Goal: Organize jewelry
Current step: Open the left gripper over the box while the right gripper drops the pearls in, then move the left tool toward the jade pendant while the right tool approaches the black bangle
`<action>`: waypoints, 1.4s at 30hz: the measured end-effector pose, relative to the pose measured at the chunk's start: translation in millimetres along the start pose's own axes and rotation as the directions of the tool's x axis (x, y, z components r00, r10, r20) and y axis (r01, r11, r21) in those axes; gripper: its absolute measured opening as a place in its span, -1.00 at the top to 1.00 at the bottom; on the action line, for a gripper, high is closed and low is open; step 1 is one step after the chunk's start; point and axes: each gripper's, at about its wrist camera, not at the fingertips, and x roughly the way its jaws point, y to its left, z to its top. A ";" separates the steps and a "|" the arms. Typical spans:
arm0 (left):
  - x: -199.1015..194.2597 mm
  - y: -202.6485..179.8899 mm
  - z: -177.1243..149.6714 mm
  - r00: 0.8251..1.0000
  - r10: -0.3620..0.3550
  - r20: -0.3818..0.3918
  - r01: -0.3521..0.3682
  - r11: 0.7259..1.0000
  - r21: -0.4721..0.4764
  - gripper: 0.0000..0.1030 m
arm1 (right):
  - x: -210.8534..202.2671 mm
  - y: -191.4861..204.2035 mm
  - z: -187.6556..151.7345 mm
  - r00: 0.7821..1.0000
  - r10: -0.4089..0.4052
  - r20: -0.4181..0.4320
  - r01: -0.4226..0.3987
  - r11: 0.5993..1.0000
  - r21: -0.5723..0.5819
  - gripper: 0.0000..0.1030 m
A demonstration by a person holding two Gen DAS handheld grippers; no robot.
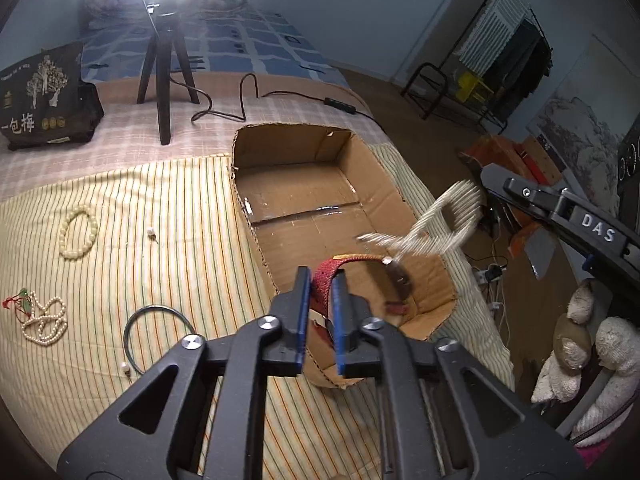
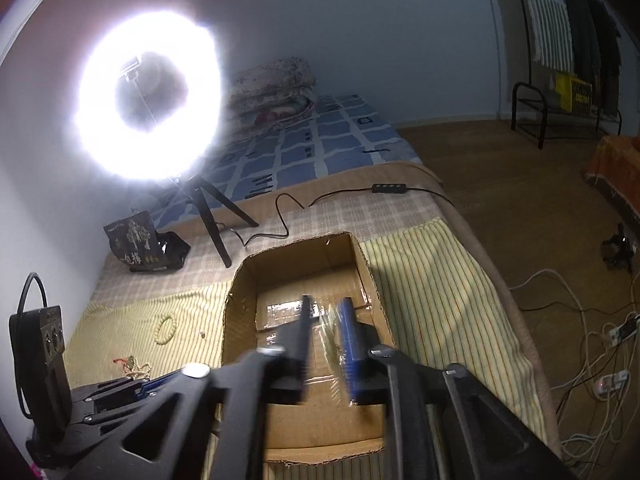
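Observation:
My left gripper (image 1: 322, 280) is shut on a red woven watch strap (image 1: 352, 270) and holds it over the near end of an open cardboard box (image 1: 316, 184). A pale blurred bracelet (image 1: 444, 220) hangs in the air over the box's right edge, below the right gripper's arm. In the right wrist view my right gripper (image 2: 326, 320) is above the box (image 2: 304, 280) with a blurred translucent thing (image 2: 330, 328) between its fingers. On the striped cloth lie a cream bead bracelet (image 1: 78, 232), a pearl necklace (image 1: 44, 322), a dark wire hoop (image 1: 156, 336) and a small pearl (image 1: 151, 233).
A ring light on a tripod (image 1: 162, 64) stands behind the box, with its cable and switch (image 1: 340, 105). A dark printed bag (image 1: 44, 100) sits at the back left. The bed edge drops to the floor on the right, with plush toys (image 1: 580, 352) there.

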 end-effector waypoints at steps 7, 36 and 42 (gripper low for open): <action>-6.2 2.0 1.2 0.999 0.029 0.024 -0.029 0.999 0.017 -0.29 | -11.0 -5.4 0.4 0.996 -0.073 0.060 0.072 0.997 0.017 -0.85; -72.4 35.2 -14.4 0.979 0.188 0.077 -0.192 0.980 0.052 -0.30 | -29.0 35.9 -6.3 0.995 -0.053 0.084 0.058 0.997 -0.055 -0.93; -109.8 56.5 -14.2 0.966 0.233 0.111 -0.237 0.971 0.018 -0.30 | -37.9 58.4 -11.6 0.996 -0.034 0.088 0.043 0.994 -0.100 -0.93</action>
